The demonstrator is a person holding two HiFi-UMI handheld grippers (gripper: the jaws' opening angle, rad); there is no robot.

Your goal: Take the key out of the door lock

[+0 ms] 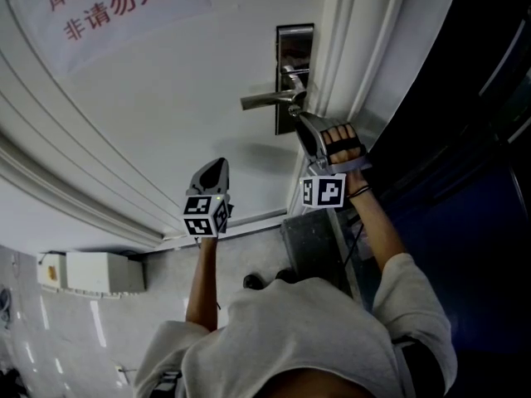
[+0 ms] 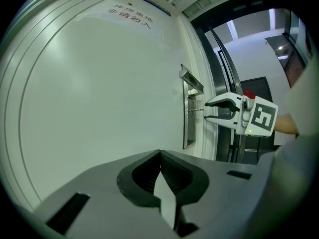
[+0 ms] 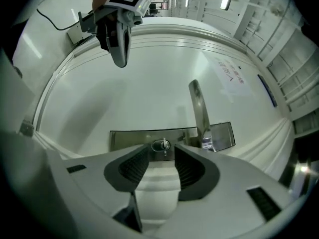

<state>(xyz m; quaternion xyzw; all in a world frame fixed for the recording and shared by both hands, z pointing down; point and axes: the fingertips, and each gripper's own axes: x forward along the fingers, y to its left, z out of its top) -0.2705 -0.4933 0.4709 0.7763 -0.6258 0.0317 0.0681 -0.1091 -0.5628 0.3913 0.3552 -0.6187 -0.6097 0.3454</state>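
Grey shirt (image 1: 307,330) fills the bottom of the head view, and beyond it both arms reach toward the door (image 1: 166,98). The right tool (image 3: 162,154) stands wide, facing the lock plate (image 3: 129,139). The key (image 3: 161,145) sits in the lock just ahead of the gap between the jaws. As far as the right gripper view shows, neither pad presses on it. The handle (image 3: 200,108) juts from the same plate, near the key. The left tool (image 2: 159,156) is closed tight on nothing and hangs well apart from the lock, nearer the floor.

By my reading the approach is made but the removal itself is not begun, since the key is still seated in the lock. What is left is to close the right tool on the key's head and draw it straight out. Whether the key first needs turning to its release position I cannot tell.
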